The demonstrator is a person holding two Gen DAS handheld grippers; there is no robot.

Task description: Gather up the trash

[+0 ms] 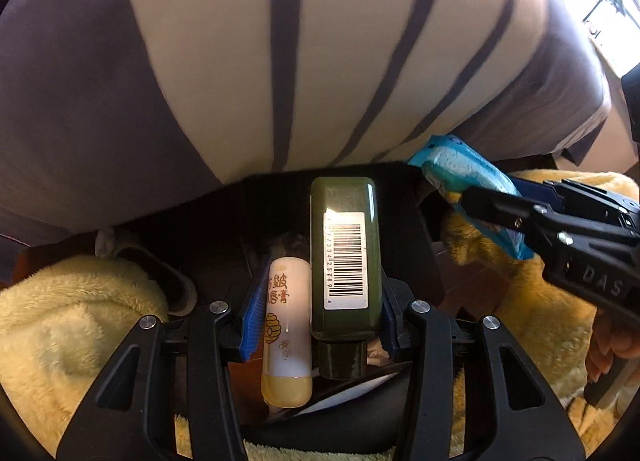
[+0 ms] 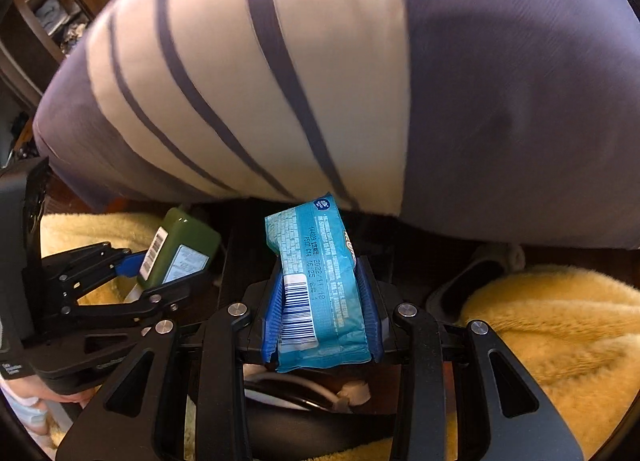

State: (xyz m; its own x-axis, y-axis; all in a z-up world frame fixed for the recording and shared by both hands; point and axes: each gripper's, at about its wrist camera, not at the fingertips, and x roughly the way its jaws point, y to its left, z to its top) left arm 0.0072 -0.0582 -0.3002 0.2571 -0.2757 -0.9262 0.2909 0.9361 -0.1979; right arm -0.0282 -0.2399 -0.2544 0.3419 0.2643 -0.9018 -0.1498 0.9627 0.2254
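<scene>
Green bottle (image 1: pixel 345 257) with barcode label, plus white lip-balm tube (image 1: pixel 285 329), both clamped side by side in left tool (image 1: pixel 316 321). Blue wipes packet (image 2: pixel 318 293), crinkled, date-stamped, pinched in right tool (image 2: pixel 320 313). Both held above yellow fleece (image 2: pixel 560 321), under striped cushion (image 1: pixel 280 61). Judgement: keep both grips firm, tube sits off-centre and may slip; carry level to bin.

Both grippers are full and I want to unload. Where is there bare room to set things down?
Little shows: a dark gap between the striped cushion and the yellow blanket. Around the left gripper, with its green bottle and lip balm, and the right gripper, with its blue packet, it is crowded.
</scene>
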